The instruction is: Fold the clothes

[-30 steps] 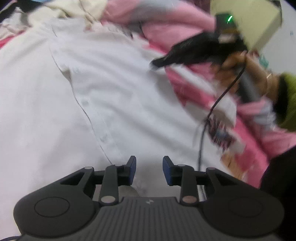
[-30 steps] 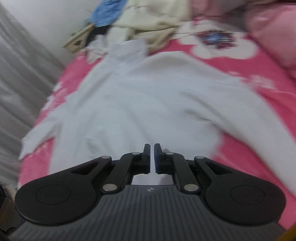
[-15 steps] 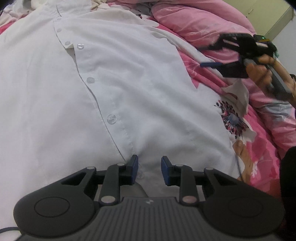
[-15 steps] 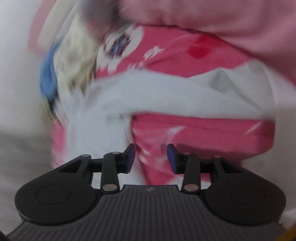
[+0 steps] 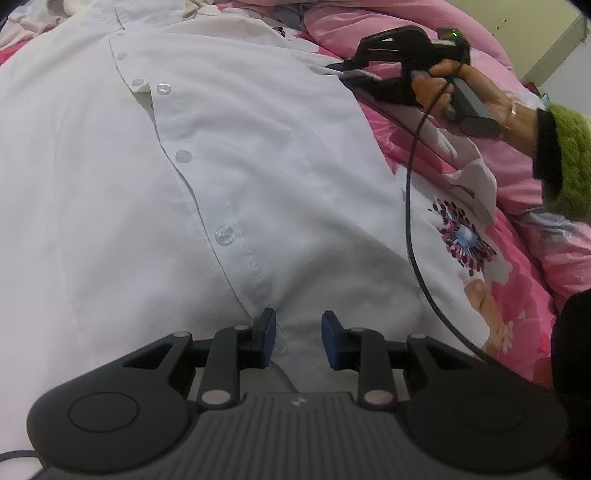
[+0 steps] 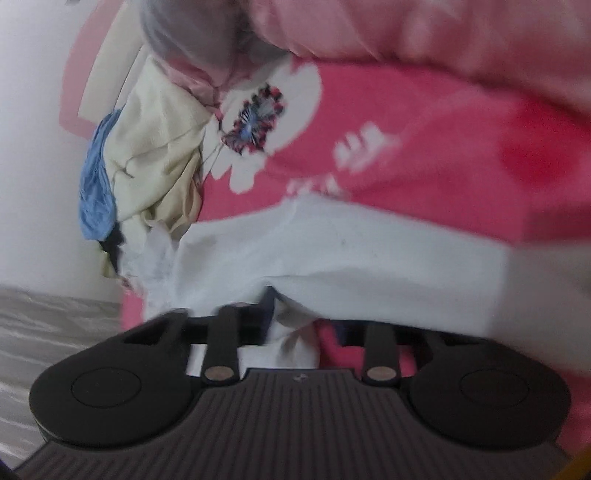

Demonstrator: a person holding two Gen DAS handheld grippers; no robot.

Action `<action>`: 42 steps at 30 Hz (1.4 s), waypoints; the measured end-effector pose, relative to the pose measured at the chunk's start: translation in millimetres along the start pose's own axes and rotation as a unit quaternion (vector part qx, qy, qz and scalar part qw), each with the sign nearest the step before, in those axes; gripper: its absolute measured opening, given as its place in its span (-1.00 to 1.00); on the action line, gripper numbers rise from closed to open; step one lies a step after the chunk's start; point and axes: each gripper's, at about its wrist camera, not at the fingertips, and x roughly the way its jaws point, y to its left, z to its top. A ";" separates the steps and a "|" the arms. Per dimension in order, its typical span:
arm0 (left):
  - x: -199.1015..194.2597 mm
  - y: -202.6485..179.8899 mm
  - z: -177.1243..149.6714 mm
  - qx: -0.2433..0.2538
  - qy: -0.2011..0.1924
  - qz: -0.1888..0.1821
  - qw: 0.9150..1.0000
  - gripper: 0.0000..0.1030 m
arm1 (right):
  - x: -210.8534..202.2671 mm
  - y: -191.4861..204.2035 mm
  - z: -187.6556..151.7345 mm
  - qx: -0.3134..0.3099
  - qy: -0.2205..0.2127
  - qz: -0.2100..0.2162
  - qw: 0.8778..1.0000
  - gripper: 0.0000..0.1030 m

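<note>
A white button-up shirt (image 5: 258, 166) lies spread front up on the pink floral bedspread (image 5: 517, 295). My left gripper (image 5: 297, 332) hovers at the shirt's bottom hem beside the button placket, jaws apart, with a little hem fabric lying between them unpressed. My right gripper (image 5: 338, 70), held by a hand (image 5: 480, 96), is at the shirt's far right edge near the shoulder. In the right wrist view the white fabric (image 6: 369, 258) drapes over my right gripper (image 6: 304, 317) and hides its pads. Its jaws are closing with the cloth between them.
A pile of cream (image 6: 159, 155) and blue (image 6: 96, 184) clothes lies past the shirt's collar. A pink quilt (image 5: 406, 22) is bunched along the right. The right gripper's black cable (image 5: 410, 221) hangs across the shirt's right side. A green sleeve (image 5: 569, 155) is at the far right.
The right gripper rolled, opened from shut and came down onto the shirt's right edge, where cloth now lies over its fingers. The left gripper stayed at the hem.
</note>
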 end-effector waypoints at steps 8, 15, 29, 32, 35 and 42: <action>-3.5 1.5 -1.7 0.015 0.002 -0.001 1.000 -0.47 | 4.0 33.9 31.9 -0.167 -0.039 -0.031 0.985 -0.93; -5.4 -1.5 -0.9 0.023 0.002 0.006 1.000 -0.47 | 15.5 28.9 40.6 -0.186 0.035 -0.075 0.979 -0.35; -6.7 3.9 1.9 0.015 0.005 -0.006 1.000 -0.47 | -100.0 37.0 -118.1 -0.337 0.277 -0.056 0.898 0.01; -6.9 4.9 2.3 0.012 0.005 -0.007 1.000 -0.47 | -95.9 2.3 -155.9 -0.315 0.332 -0.076 0.886 -0.02; -6.9 7.5 3.1 0.001 0.006 -0.011 1.000 -0.47 | -92.8 -23.0 -175.5 -0.302 0.349 -0.097 0.882 -0.04; -3.8 5.5 5.7 0.011 0.012 -0.007 1.000 -0.47 | -104.1 -38.0 -188.9 -0.288 0.370 -0.077 0.880 -1.00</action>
